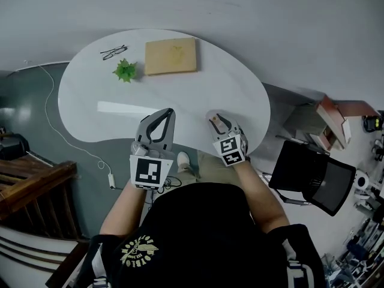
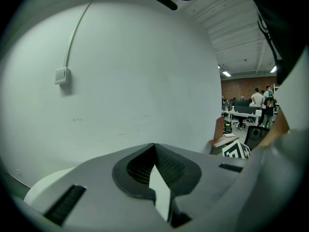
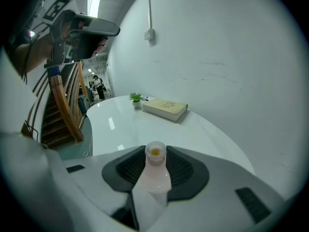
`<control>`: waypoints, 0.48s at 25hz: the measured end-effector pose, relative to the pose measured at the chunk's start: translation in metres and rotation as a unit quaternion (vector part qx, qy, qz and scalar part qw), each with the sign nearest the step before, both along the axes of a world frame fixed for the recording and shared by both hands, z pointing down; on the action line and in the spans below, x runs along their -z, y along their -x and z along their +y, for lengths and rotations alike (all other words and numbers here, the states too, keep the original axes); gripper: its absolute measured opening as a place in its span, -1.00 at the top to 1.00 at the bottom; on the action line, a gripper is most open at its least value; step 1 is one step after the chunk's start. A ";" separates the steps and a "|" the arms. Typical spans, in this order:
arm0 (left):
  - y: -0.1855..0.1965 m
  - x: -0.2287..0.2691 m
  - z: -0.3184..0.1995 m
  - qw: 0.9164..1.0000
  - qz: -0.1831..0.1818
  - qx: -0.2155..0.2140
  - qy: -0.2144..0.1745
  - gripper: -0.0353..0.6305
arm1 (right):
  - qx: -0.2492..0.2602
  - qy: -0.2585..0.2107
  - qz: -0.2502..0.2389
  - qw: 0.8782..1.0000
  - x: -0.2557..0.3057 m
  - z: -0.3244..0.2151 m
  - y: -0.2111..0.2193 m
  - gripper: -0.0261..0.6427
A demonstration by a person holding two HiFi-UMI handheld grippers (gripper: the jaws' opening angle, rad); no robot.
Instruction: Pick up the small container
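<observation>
The small container (image 3: 155, 167) is a pale pink bottle with a yellow spot on its cap. It stands upright between the jaws of my right gripper (image 3: 155, 151), whose dark ribbed pads press on both its sides. In the head view the container (image 1: 214, 122) and the right gripper (image 1: 217, 120) are at the near edge of the white table (image 1: 120, 110). My left gripper (image 1: 166, 114) hovers beside it to the left, over the same edge. Its jaw tips meet with nothing between them, and the left gripper (image 2: 154, 146) faces a bare white wall.
A tan book (image 1: 171, 56), a small green plant (image 1: 125, 71) and a pair of glasses (image 1: 113, 52) lie at the table's far side. A black chair (image 1: 312, 176) stands to the right. A wooden stair rail (image 1: 30, 185) and a white cable (image 1: 66, 137) are on the left.
</observation>
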State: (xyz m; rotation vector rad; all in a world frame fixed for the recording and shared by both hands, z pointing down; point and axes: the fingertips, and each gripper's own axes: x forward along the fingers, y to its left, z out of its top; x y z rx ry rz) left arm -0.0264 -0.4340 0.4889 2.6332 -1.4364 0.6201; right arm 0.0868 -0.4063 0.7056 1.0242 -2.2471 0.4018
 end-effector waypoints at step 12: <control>0.017 0.032 0.013 1.000 0.013 -0.002 -0.028 0.87 | -0.016 -0.008 -0.009 1.000 0.069 0.014 -0.001 0.48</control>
